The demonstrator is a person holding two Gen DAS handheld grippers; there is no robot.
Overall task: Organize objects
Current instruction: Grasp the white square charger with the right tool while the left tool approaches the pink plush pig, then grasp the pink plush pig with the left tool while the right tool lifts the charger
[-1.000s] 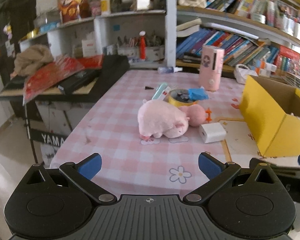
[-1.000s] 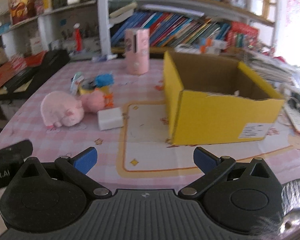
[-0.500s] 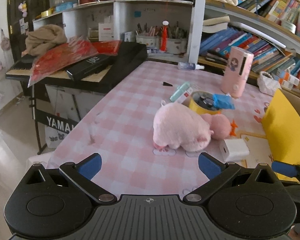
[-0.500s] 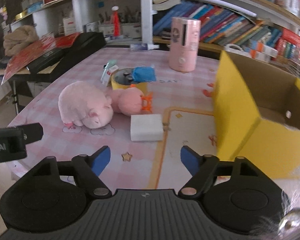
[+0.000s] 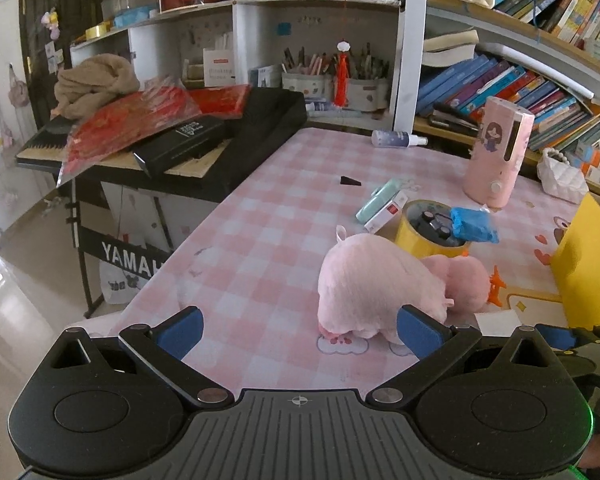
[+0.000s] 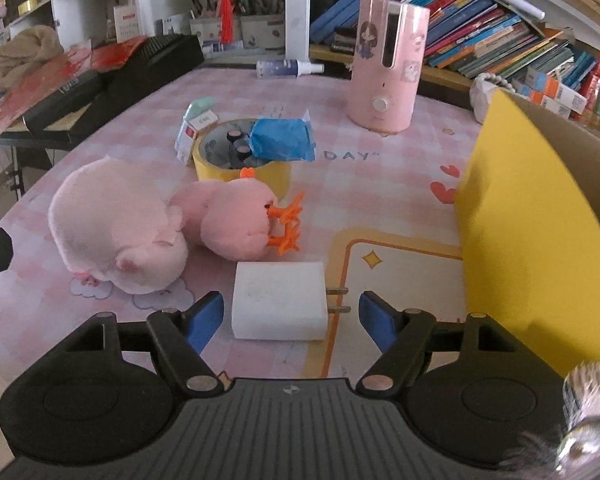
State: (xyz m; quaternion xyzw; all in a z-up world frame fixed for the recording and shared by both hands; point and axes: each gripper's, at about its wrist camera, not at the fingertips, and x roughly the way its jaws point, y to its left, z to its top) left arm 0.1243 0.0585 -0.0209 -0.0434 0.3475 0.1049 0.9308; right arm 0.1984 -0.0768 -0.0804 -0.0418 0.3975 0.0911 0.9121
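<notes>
A white plug-in charger (image 6: 278,304) lies flat on the pink checked table (image 6: 380,168), prongs to the right. My right gripper (image 6: 290,320) is open and straddles it, with a gap between each blue pad and the charger. Just behind lie a pink pig plush (image 6: 112,236) and a pink chick plush (image 6: 236,224) with orange feet. My left gripper (image 5: 300,334) is open and holds nothing. It hovers over the table's near edge, and the pig plush (image 5: 372,284) sits just ahead of its right finger. An open yellow cardboard box (image 6: 516,220) stands at the right.
A yellow tape roll (image 6: 240,168) holds batteries and a blue packet (image 6: 282,138), with small cartons (image 6: 196,128) beside it. Further back stand a pink humidifier (image 6: 386,64) and a spray bottle (image 6: 288,67). A keyboard (image 5: 204,140) flanks the table on the left, with bookshelves behind.
Both grippers have moved forward and lower toward the toys. The right gripper's jaws narrowed from wide open and now sit around the charger. The left gripper stays open.
</notes>
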